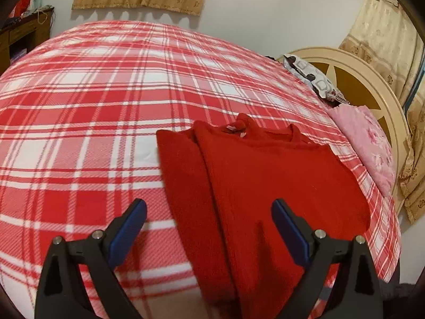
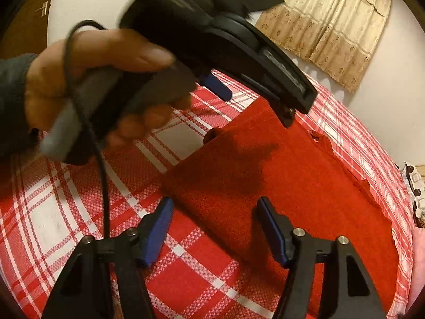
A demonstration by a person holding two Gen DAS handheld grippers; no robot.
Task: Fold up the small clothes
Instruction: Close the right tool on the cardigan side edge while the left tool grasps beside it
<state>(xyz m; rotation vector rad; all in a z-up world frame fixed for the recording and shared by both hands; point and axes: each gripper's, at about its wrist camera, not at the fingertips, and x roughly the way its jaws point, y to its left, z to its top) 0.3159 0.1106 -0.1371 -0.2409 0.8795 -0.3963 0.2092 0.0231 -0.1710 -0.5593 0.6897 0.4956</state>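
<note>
Since soft, limp, light: red sweater (image 1: 255,175) on bed (image 1: 93,106) best pinched at hem corners. Left claw (image 1: 208,207), right claw (image 2: 213,206) both spread, gripping nothing.

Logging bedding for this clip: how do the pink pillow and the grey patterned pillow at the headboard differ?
The pink pillow has a pale floral print; the grey patterned pillow has dark and white blocky shapes. The pink one lies nearer the red sweater, the grey one farther along the headboard. Both rest at the edge of the plaid blanket, against the headboard.
</note>
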